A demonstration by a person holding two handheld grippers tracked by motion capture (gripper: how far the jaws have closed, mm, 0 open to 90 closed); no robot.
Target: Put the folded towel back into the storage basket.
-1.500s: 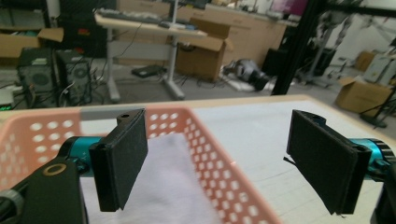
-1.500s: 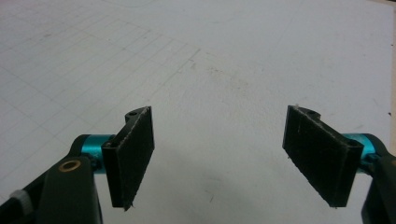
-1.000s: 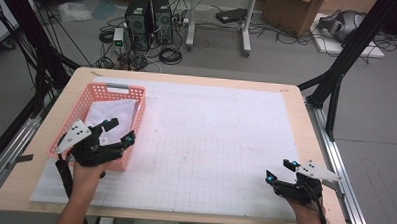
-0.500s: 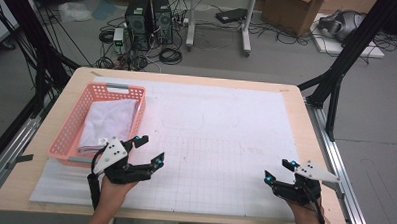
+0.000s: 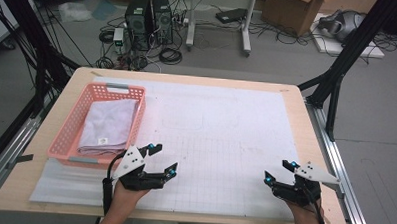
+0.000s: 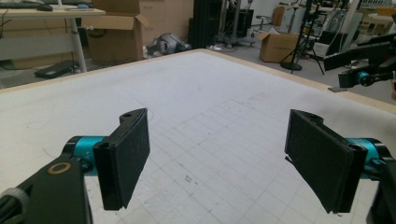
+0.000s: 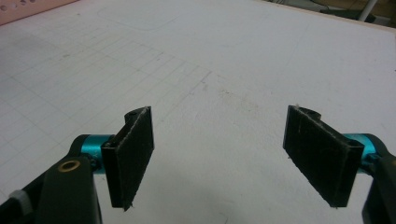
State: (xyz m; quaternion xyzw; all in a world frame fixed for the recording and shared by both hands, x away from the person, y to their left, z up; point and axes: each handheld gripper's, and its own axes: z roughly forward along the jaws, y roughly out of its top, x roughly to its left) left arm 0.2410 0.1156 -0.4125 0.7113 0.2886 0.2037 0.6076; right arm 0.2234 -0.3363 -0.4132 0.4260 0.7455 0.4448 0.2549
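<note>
A pink plastic basket (image 5: 70, 132) stands on the left of the table, and a folded pale lilac cloth (image 5: 108, 126) lies flat inside it. My left gripper (image 5: 164, 158) hovers over the white gridded mat (image 5: 225, 138) just right of the basket's near corner. It is open, and between its pads (image 6: 126, 154) there is nothing but mat. My right gripper (image 5: 277, 171) rests low near the front right corner of the mat. It too is open and empty, with its pads (image 7: 135, 149) wide apart. In the left gripper view the right gripper (image 6: 369, 77) is at the far right.
The wooden table edge (image 5: 306, 116) frames the mat. A faint rounded outline (image 5: 182, 116) is drawn on the mat's middle. The basket corner (image 7: 28, 9) is at the top left of the right gripper view. Computers, cables and boxes sit on the floor beyond the table.
My left gripper has drawn back from over the basket's near end and moved right onto the mat. The cloth stays in the basket. The right gripper has not moved.
</note>
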